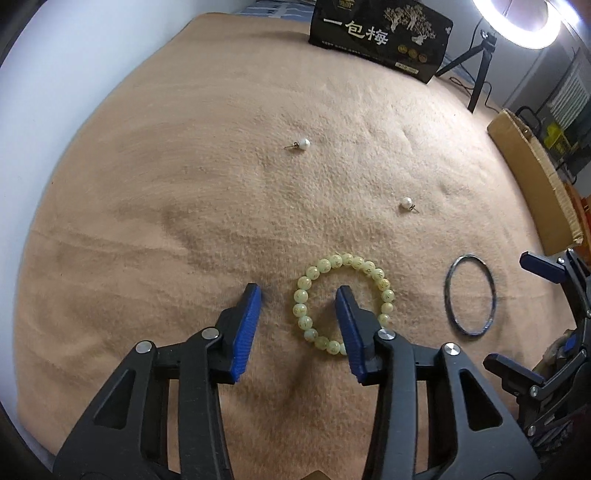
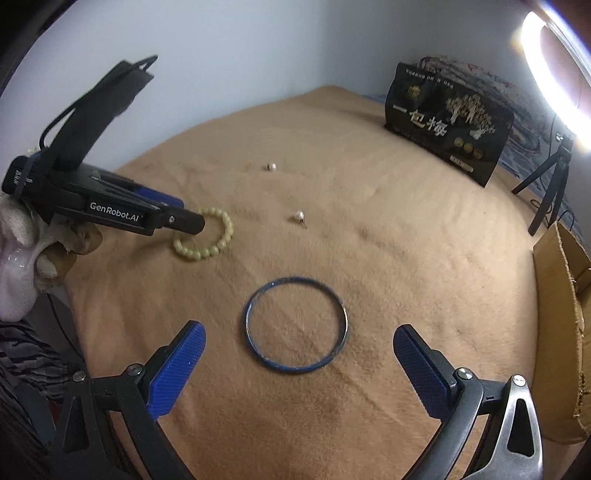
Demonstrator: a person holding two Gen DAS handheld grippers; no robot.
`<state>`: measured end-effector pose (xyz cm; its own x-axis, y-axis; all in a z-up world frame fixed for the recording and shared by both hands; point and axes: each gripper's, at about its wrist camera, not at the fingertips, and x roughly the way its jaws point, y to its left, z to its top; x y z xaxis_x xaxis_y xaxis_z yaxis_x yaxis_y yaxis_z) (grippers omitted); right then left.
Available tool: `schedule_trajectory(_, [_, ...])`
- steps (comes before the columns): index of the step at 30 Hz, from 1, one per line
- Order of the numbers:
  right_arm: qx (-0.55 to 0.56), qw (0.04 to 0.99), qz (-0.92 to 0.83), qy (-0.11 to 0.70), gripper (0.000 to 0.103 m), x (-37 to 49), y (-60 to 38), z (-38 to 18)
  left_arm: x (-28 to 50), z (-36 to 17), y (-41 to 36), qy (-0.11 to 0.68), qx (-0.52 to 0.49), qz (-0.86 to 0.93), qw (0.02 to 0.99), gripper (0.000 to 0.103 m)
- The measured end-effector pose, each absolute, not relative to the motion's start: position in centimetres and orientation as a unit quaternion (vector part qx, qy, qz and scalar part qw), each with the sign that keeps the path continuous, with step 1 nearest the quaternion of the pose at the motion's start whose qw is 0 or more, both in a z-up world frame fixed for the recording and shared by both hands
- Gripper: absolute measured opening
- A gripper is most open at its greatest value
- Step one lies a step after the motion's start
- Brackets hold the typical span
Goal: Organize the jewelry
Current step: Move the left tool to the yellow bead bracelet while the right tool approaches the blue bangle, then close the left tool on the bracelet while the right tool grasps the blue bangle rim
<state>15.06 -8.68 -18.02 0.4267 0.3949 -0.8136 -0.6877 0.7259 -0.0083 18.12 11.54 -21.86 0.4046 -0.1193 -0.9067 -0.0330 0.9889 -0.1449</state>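
A pale green bead bracelet (image 1: 343,301) lies on the tan blanket (image 1: 184,206). My left gripper (image 1: 300,295) is open; its right finger sits inside the bracelet loop and its left finger outside, straddling the left side of the beads. A thin dark blue bangle (image 2: 295,324) lies flat just ahead of my open right gripper (image 2: 297,334), between its spread fingers. The bangle also shows in the left wrist view (image 1: 470,294). Two pearl stud earrings lie farther out: one far (image 1: 303,143), one right (image 1: 407,202). The bracelet (image 2: 207,236) shows under the left gripper in the right wrist view.
A black box with gold tree print (image 1: 380,35) stands at the blanket's far edge. A cardboard box (image 1: 535,177) lies along the right edge. A ring light on a tripod (image 1: 517,22) stands behind. A white wall runs along the left.
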Motion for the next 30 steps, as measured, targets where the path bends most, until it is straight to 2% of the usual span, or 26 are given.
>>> schedule_trajectory(3, [-0.174,0.826,0.322,0.429,0.103,15.6,-8.6,-18.6,18.5,-22.0,11.2,0.542,-0.058,-0.022,0.838,0.041])
schedule_trajectory(6, [-0.169,0.823,0.32,0.438,0.103,16.3,-8.5,-19.1,18.8,-22.2,11.1,0.54,-0.048,-0.018,0.84,0.035])
schedule_trajectory(14, [-0.189,0.807,0.318,0.46,0.103,17.0,-7.1,-20.6,19.5,-22.5,10.0,0.531,-0.022,-0.015,0.847,0.01])
schedule_trajectory(19, [-0.2,0.804,0.317,0.462,0.103,17.0,-6.9,-20.8,19.6,-22.5,10.0,0.531,-0.025,-0.013,0.847,0.007])
schedule_trajectory(21, [-0.202,0.804,0.315,0.462,0.1,16.9,-6.8,-20.7,19.4,-22.4,10.2,0.53,-0.028,-0.012,0.847,0.006])
schedule_trajectory(25, [-0.201,0.802,0.326,0.459,0.074,16.7,-6.5,-20.2,19.2,-22.3,10.2,0.529,-0.03,-0.01,0.848,0.005])
schedule_trajectory(30, [-0.204,0.802,0.325,0.458,0.074,16.5,-6.4,-20.0,19.1,-21.8,10.3,0.525,-0.036,-0.011,0.85,0.005])
